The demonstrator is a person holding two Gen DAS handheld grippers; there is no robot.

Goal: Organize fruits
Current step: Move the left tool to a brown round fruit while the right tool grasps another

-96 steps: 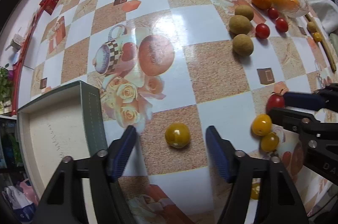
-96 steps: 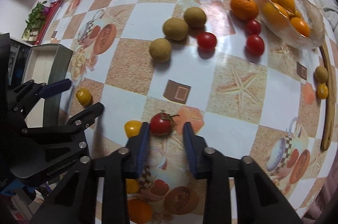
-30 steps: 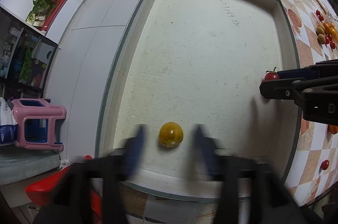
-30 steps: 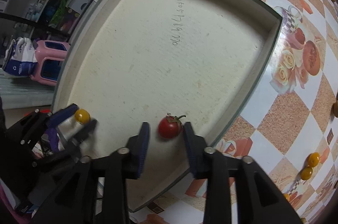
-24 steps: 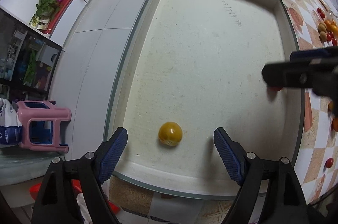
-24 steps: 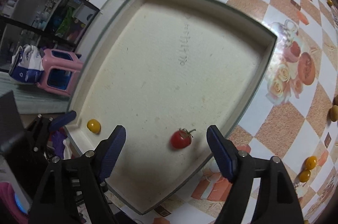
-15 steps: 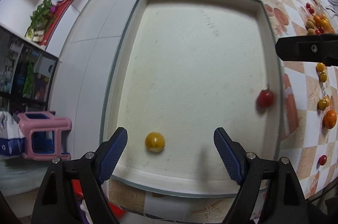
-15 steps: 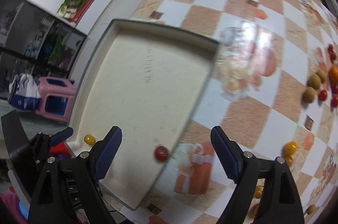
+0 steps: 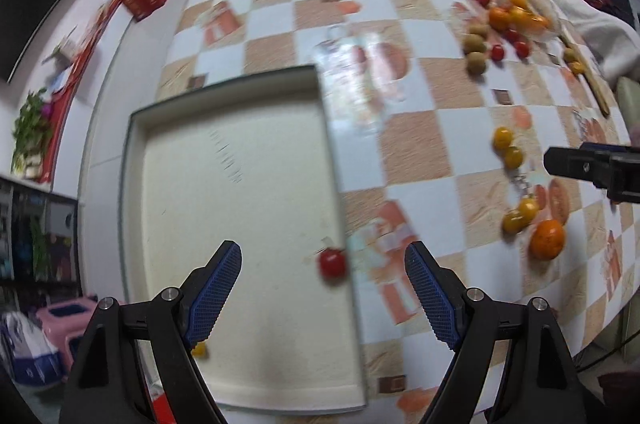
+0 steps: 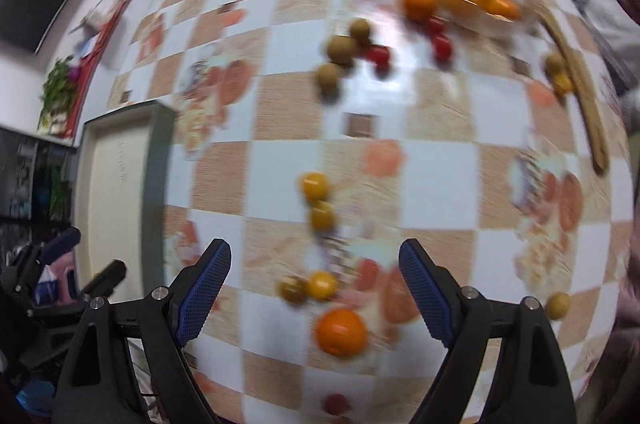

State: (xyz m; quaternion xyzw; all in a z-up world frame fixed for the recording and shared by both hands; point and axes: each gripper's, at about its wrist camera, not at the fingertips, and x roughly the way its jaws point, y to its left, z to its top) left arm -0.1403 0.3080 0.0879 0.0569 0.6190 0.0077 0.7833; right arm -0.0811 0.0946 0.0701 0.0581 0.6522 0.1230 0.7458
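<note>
Both my grippers hang with jaws spread wide and nothing between them: the left gripper (image 9: 322,294) over the tray (image 9: 136,184), the right gripper (image 10: 314,292) over the desk (image 10: 436,180). A red tomato (image 9: 332,264) already lies in the tray by its right wall, with a small yellow one (image 9: 199,349) half hidden behind my left jaw. The orange (image 10: 341,332) sits nearest my right jaws, just below two yellow tomatoes (image 10: 320,284). I judge the orange firm and light, fit for a grip across its middle. The tomatoes look smooth, thin-skinned and prone to roll, so I'd pinch gently.
</note>
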